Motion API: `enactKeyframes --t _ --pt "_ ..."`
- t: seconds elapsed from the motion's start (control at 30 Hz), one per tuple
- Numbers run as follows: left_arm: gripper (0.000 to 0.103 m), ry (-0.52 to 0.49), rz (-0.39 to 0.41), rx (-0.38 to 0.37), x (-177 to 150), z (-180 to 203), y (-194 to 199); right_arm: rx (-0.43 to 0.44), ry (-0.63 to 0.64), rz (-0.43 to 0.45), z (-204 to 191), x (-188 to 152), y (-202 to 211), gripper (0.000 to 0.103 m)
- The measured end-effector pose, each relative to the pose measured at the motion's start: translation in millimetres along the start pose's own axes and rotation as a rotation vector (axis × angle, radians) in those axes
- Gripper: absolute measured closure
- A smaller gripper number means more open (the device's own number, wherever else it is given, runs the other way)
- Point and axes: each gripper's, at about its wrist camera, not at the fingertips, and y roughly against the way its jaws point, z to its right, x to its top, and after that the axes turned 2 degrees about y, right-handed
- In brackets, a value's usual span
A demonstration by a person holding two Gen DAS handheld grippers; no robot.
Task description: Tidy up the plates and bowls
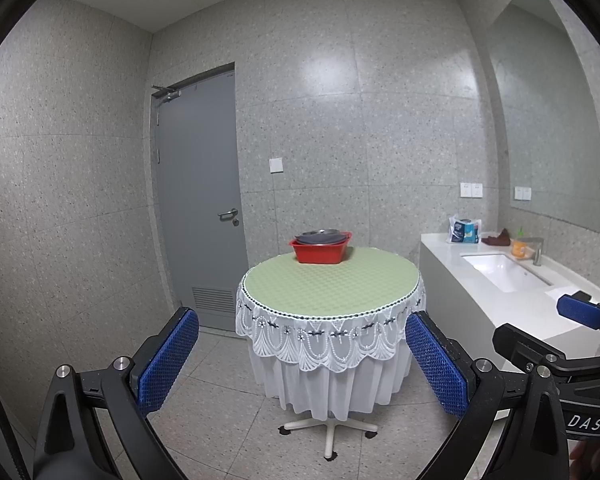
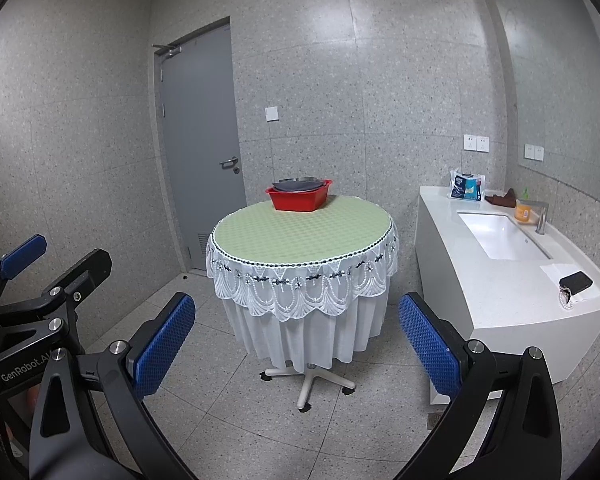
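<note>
Both spread wide and empty, left gripper [image 1: 302, 360] and right gripper [image 2: 296, 346] should approach the red basin [image 1: 321, 251] at twelve o'clock squarely (dishes [image 1: 320, 237] stacked inside); grip rims gently.

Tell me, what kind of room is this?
Probably a washroom. A white counter holds a sink with a faucet, a big mirror hangs above it, and the walls are tiled. The round table carrying a red tub of dishes seems added.
</note>
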Motion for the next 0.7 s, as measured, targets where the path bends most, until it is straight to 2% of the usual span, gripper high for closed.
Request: enactKeyframes --t 0.7 --pt "0.001 -0.002 0.002 0.007 0.8 4.2 -3.8 0.003 -0.002 -0.003 -0.9 -0.8 -2.0 0.0"
